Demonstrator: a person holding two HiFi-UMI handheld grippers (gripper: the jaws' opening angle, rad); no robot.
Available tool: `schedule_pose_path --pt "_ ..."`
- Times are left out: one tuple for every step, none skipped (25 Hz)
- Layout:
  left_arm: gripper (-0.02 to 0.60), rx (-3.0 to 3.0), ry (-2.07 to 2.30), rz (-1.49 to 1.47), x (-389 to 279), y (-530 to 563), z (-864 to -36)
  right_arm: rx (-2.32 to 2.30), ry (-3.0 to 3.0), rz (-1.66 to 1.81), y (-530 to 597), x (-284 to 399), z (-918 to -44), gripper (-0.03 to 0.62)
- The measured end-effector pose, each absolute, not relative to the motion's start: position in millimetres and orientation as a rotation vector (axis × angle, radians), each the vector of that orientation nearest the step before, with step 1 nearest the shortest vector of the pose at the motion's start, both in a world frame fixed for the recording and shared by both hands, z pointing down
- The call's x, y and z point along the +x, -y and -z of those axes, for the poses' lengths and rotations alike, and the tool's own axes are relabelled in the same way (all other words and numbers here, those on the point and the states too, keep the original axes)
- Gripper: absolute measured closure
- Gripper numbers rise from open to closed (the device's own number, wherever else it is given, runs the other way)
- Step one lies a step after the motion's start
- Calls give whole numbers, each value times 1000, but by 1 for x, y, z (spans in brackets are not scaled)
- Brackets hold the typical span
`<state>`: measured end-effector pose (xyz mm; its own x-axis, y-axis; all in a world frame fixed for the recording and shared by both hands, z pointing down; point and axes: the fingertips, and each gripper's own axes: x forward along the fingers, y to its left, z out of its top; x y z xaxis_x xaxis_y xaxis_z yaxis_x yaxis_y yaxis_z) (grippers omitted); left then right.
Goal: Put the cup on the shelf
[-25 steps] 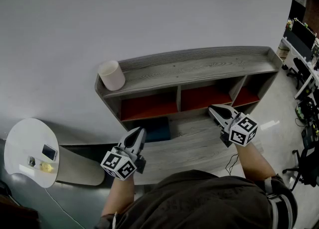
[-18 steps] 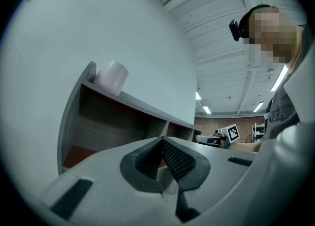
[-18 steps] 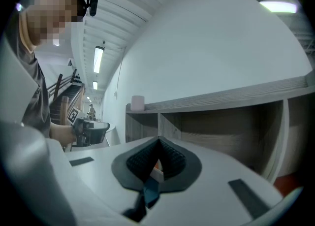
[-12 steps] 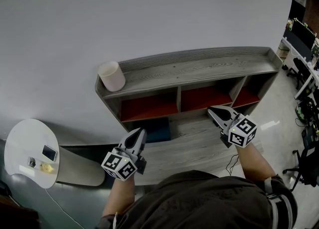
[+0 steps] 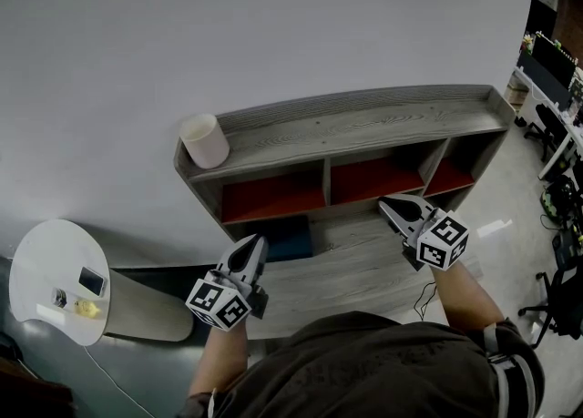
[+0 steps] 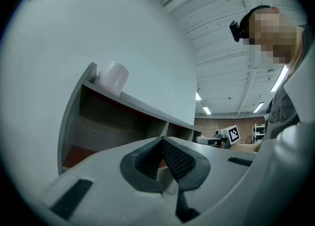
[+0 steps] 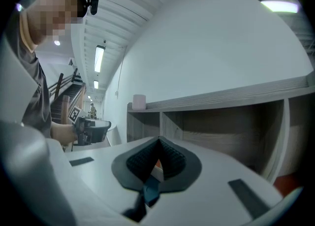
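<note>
Jaws of left gripper (image 5: 256, 240) and right gripper (image 5: 385, 202) meet, seemingly gripping nothing.

There's the cup (image 5: 204, 139), upright at the left end of the shelf (image 5: 364, 120) top; our left gripper (image 5: 255, 241) and right gripper (image 5: 387, 204) hover in front, tips pinched together.

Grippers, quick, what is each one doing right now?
Left gripper: jaws closed, holding nothing.
Right gripper: jaws closed, holding nothing.
</note>
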<state>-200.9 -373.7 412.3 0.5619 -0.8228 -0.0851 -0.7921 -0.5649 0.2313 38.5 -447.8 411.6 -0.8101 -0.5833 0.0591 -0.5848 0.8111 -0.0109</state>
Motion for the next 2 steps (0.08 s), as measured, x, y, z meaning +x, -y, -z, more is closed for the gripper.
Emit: schedule_pose_path --pt "577 2624 1371 276 -201 374 -412 949 2939 -46 448 39 -412 603" --pt "577 2622 1373 277 -201 373 -412 949 2939 -48 447 39 -412 603"
